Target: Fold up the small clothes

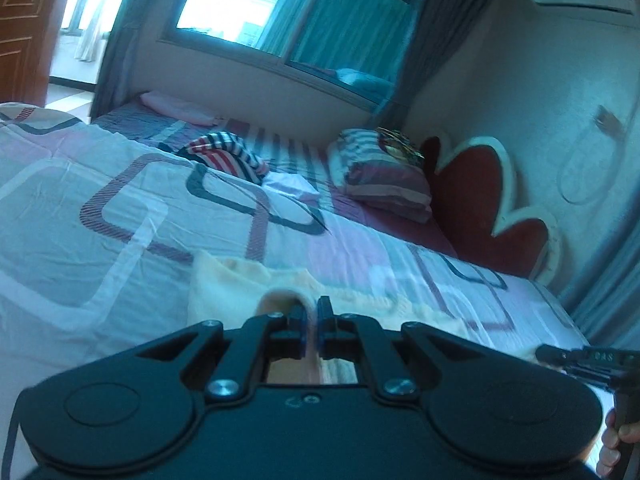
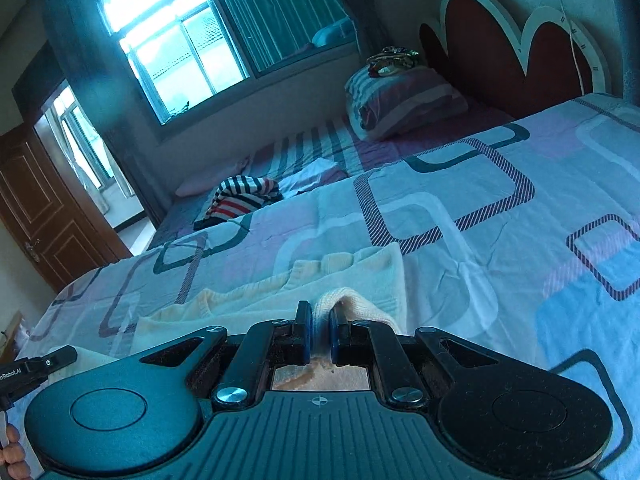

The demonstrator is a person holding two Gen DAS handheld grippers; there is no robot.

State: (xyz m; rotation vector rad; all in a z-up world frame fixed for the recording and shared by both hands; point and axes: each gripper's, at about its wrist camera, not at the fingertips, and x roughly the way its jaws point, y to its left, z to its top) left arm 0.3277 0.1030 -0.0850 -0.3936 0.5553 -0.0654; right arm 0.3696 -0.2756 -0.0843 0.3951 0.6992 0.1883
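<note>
While both wrist views sit low over the bed [image 2: 500, 240], a cream garment [image 2: 360, 272] lies on the patterned quilt [image 1: 100, 220] directly ahead; the right gripper [image 2: 319, 334] is clamped on a raised ridge of its near edge, cloth visibly bunched between the pads; the left gripper [image 1: 312, 328] has its jaws nearly together at the same edge, but whether cloth is caught there cannot be told. Judgement: two holds spaced along one hem keep it taut, so it can be lifted and carried over evenly. A striped garment [image 2: 244, 198] and a white one [image 2: 312, 172] lie well apart, beyond the quilt, presumably awaiting folding; a pillow [image 2: 400, 100] rests near the headboard [image 2: 492, 44].
</note>
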